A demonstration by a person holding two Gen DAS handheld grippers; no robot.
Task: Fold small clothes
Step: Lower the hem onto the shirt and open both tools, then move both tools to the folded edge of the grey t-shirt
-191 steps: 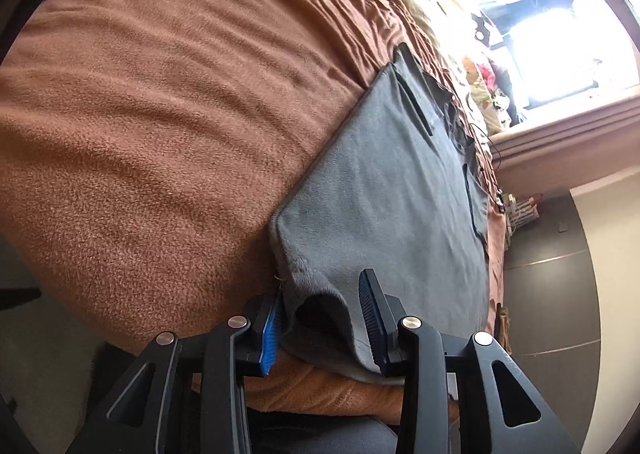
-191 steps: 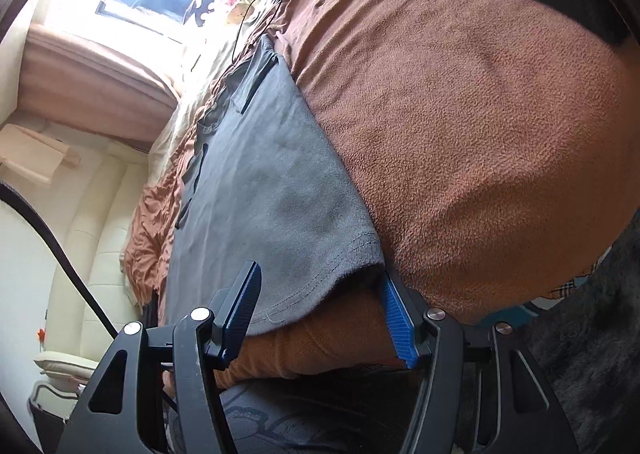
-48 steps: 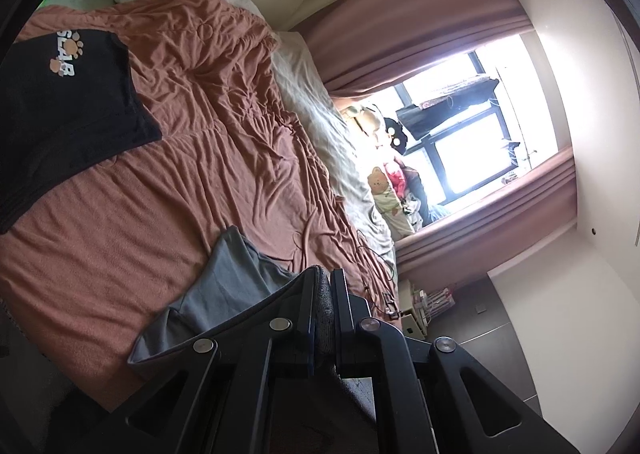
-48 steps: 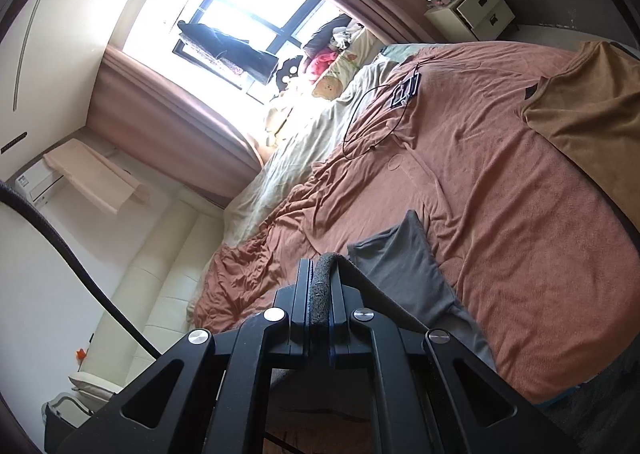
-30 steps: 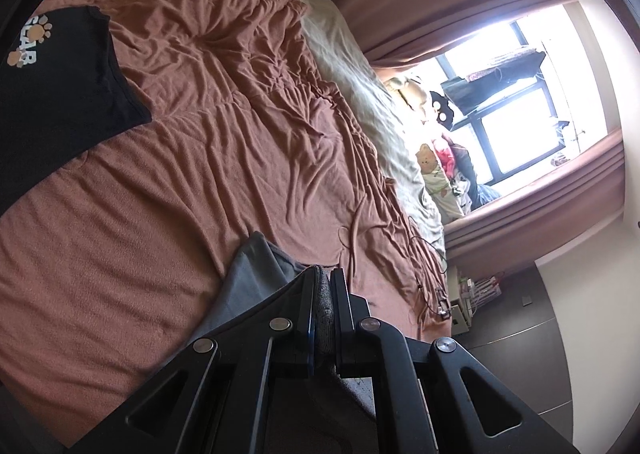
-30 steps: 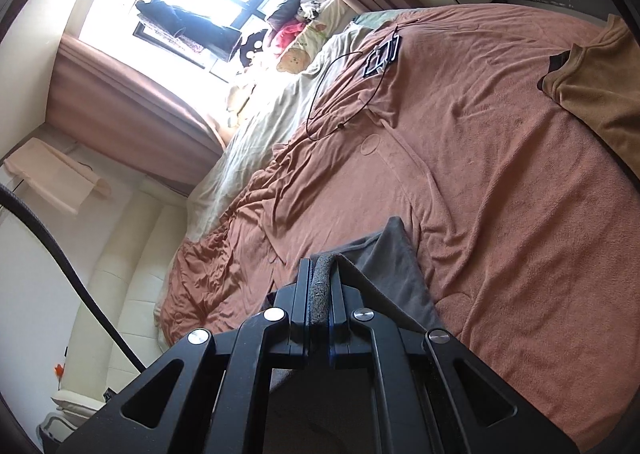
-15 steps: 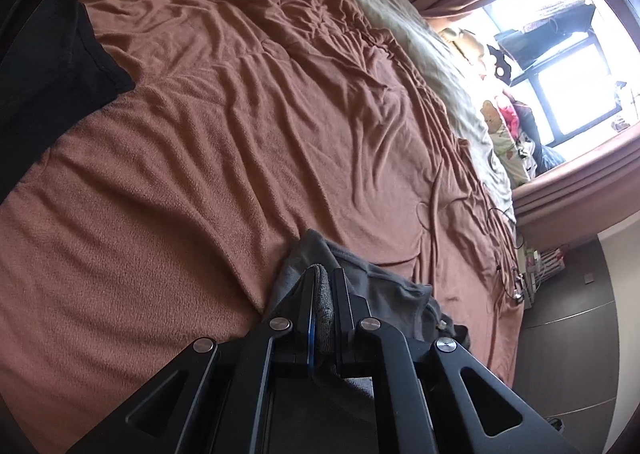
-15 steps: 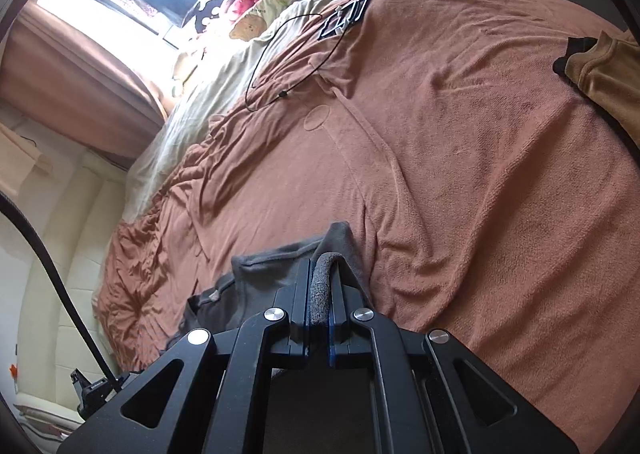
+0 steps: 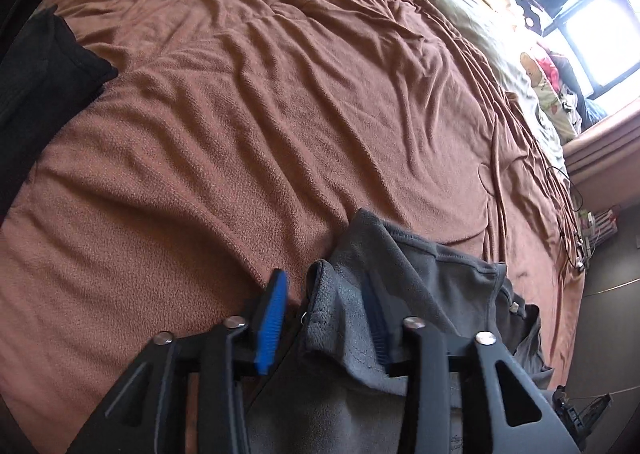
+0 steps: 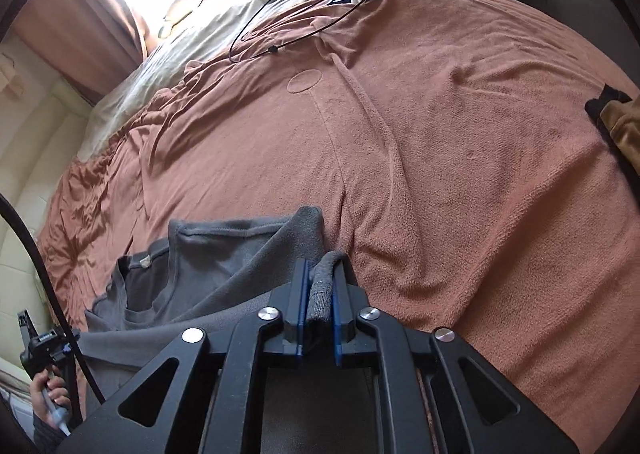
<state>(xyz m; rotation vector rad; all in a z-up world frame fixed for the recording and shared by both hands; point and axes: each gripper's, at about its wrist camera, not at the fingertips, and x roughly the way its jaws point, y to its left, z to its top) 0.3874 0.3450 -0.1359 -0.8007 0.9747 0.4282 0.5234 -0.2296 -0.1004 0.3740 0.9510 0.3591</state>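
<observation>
A grey garment (image 9: 420,286) lies folded over on the brown blanket (image 9: 280,113), its collar end bunched ahead of me. My left gripper (image 9: 324,306) is open; a grey hem corner sits loose between its blue pads (image 9: 274,318). In the right wrist view the grey garment (image 10: 224,254) spreads to the left, and my right gripper (image 10: 320,294) is shut on a rolled grey edge of it, low over the blanket (image 10: 440,133).
A black garment (image 9: 36,73) lies at the left edge of the bed. A tan and black garment (image 10: 620,121) lies at the right edge. A black cable (image 10: 280,13) and a device rest further up the bed. Pillows and a window are beyond.
Both grippers carried the grey hem forward and down onto the garment's far end. The left gripper has opened and let go; the right stays clamped.
</observation>
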